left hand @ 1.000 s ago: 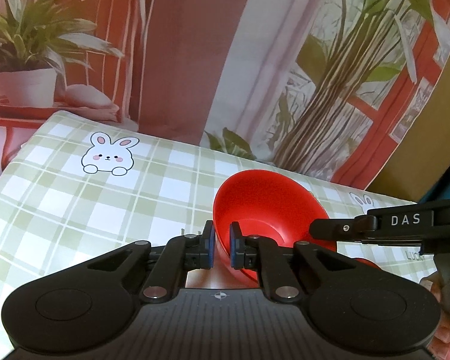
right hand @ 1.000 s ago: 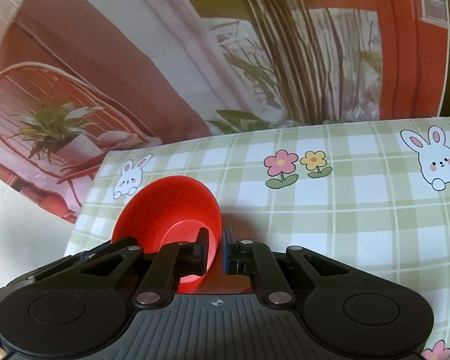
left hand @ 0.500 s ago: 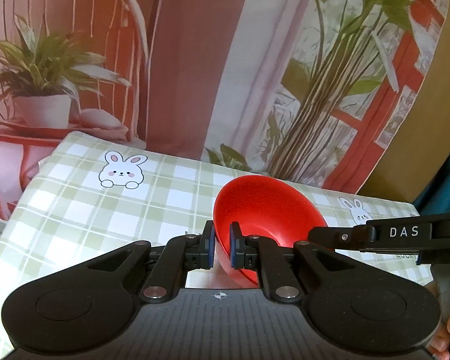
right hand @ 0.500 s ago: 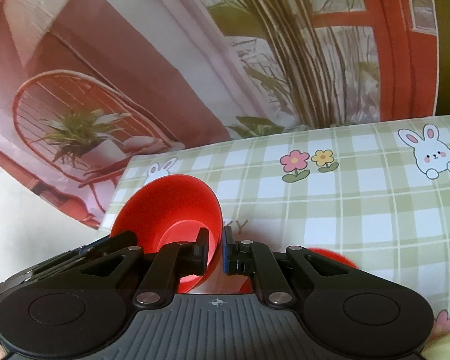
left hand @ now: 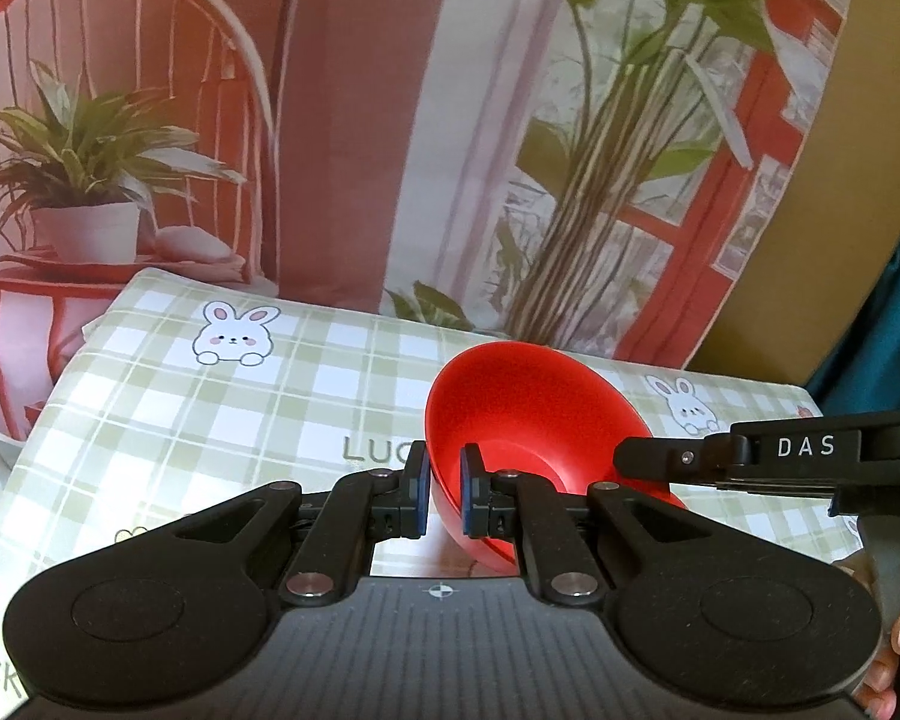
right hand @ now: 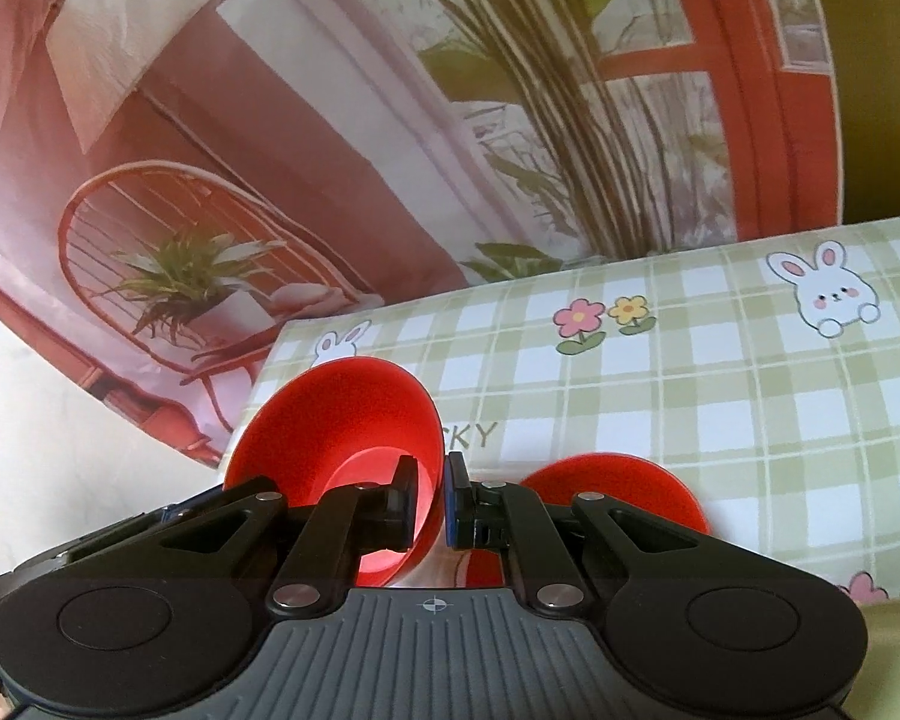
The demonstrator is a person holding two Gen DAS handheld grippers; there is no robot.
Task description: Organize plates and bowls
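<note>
Bowl (left hand: 528, 420) lifted higher off green plaid cloth (left hand: 222, 420); left tool (left hand: 444, 495), right tool (right hand: 432, 501) both clamp rim; plant-print backdrop (left hand: 342, 120) behind.

Both the left gripper (left hand: 444, 495) and right gripper (right hand: 432, 501) pinch opposite rims of the red bowl (left hand: 528, 414), seemingly lifting it.

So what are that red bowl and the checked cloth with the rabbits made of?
The red bowl, pinched at its rim by the left gripper and the right gripper, looks like plastic: even colour, thin wall, a soft matte sheen with no glaze glare. The checked cloth seems a printed wipeable sheet, perhaps vinyl or coated fabric: it lies smooth, with crisp printed rabbits. Neither is certain.
</note>
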